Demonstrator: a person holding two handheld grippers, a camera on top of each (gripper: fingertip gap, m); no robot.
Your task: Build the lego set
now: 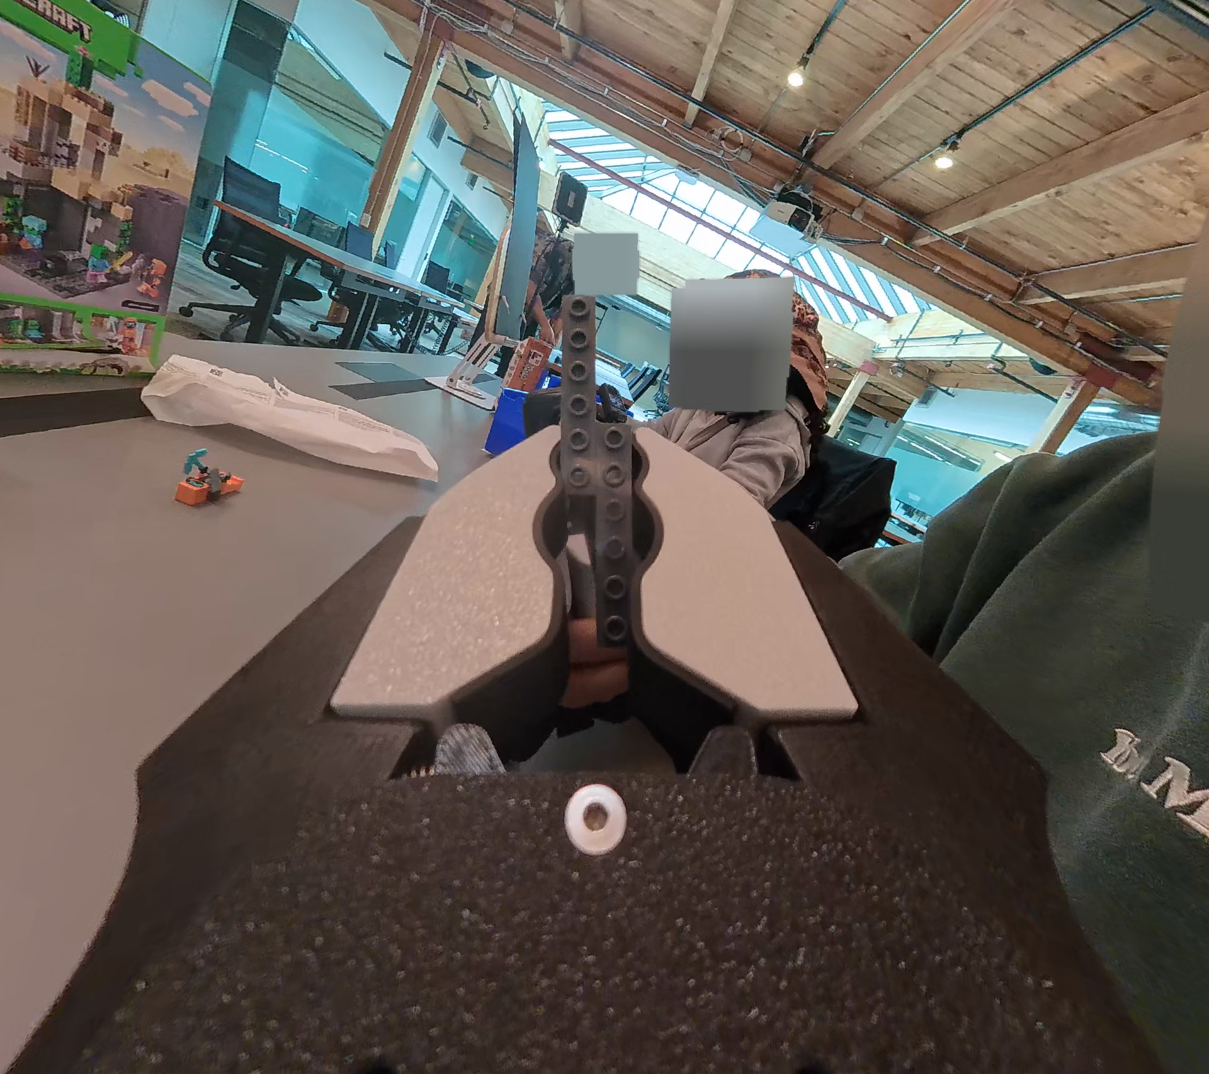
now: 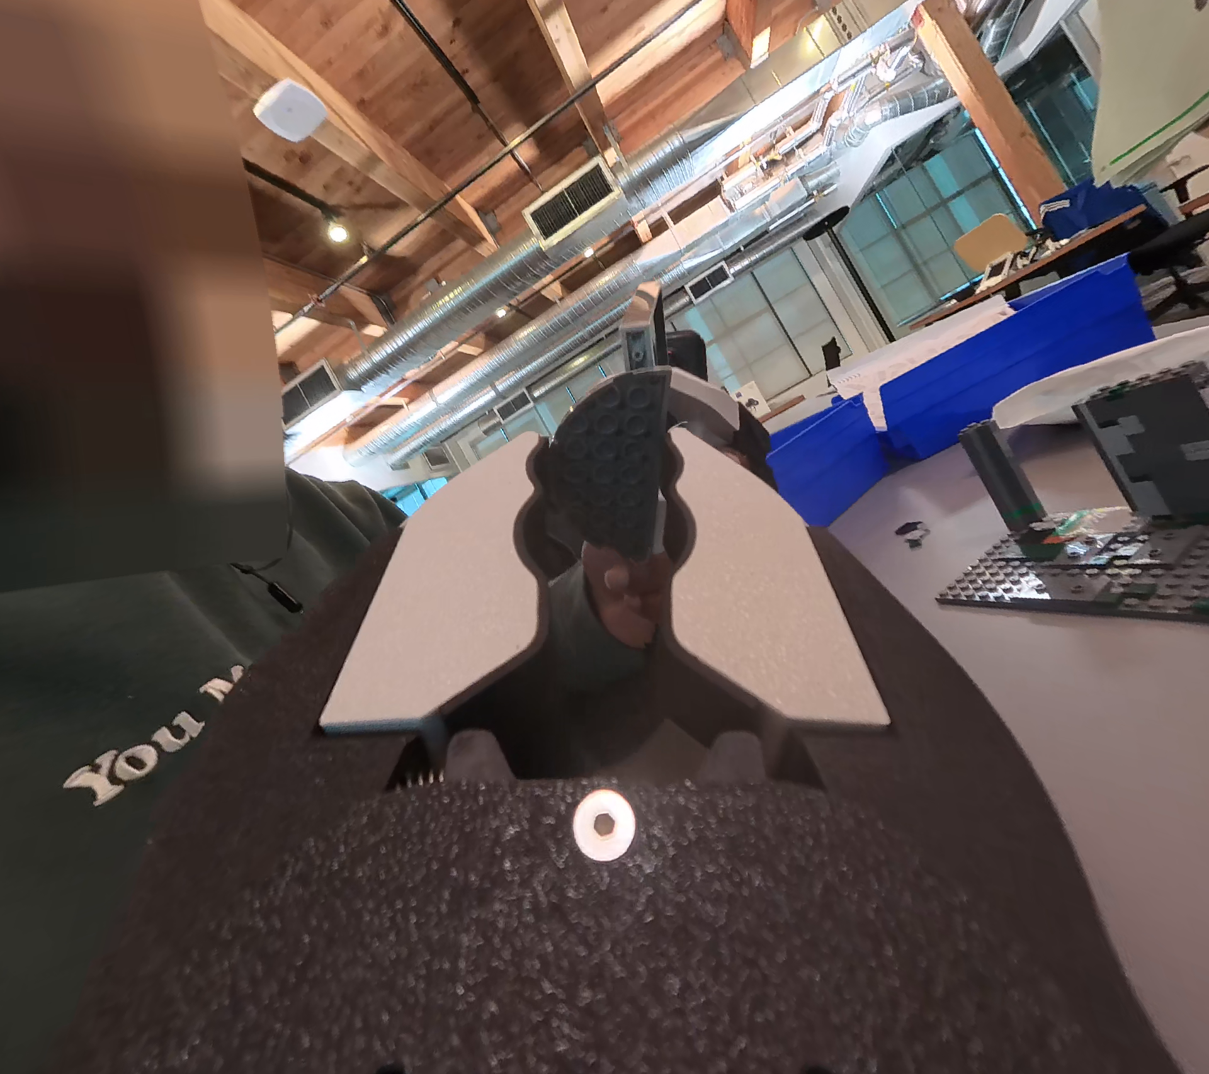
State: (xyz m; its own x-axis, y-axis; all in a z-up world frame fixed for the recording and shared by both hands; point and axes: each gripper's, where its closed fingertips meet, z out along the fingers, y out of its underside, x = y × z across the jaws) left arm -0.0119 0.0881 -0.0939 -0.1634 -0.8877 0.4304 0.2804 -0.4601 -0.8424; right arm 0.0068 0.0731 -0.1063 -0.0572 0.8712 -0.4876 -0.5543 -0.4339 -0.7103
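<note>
My left gripper (image 1: 596, 454) is shut on a dark grey assembly of two long narrow studded plates (image 1: 579, 382), held upright above the grey table, studs facing the camera. My right gripper (image 2: 612, 454) is shut on a dark grey wedge-shaped plate (image 2: 612, 464), underside tubes facing the camera, with a lighter grey piece (image 2: 641, 343) sticking up behind it. A hand shows behind each gripper's jaws. The partly built model (image 2: 1141, 454) stands on a dark grey baseplate (image 2: 1020, 585) at the right of the right wrist view, with a dark cylinder column (image 2: 1001, 467) beside it.
A small orange and teal minifigure build (image 1: 208, 481) and a white paper bag (image 1: 281, 421) lie on the table at left, and the set's box (image 1: 78, 179) stands behind them. Blue bins (image 2: 916, 421) and a white plate (image 2: 1079, 382) sit behind the model. A person sits across the table. My left and right fingertips are right by each other. My left gripper's tips are some 25 cm from the partly built model (image 2: 1141, 454).
</note>
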